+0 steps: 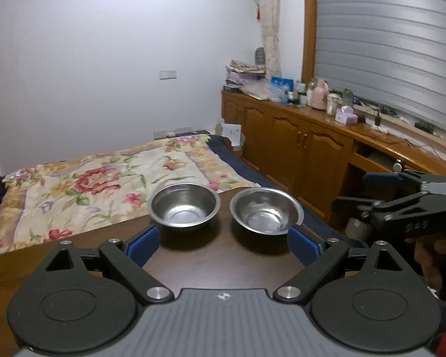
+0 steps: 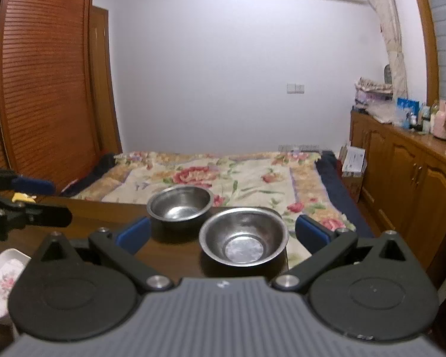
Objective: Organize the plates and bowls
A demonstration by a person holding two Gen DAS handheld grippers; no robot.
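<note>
Bed (image 2: 223,172) with a floral quilt fills the background; wooden cabinet run (image 1: 297,139) along the right wall, top cluttered with bottles and boxes. Dark wooden table (image 1: 217,255) in the foreground, butted near the bed's edge. Two steel bowls sit at the table's far edge, side by side, close but apart, both mouth-up, so neither has a long axis to speak of. Left bowl (image 1: 185,204), straighter-walled, sits level. Right bowl (image 1: 266,209), flared and wide-rimmed, stands near the table's right corner and looks slightly tilted toward the camera, though fisheye bend may account for that. A white floral dish (image 2: 3,279) lies at the table's near-left, seen only from the right wrist view. Left gripper (image 1: 224,245) spread wide, blue pads well apart, holding nothing, hovering short of both bowls. Right gripper (image 2: 223,235) likewise wide open and empty, centred nearer the flared bowl; probably lined up for a rim pinch, to nest one bowl in the other.
</note>
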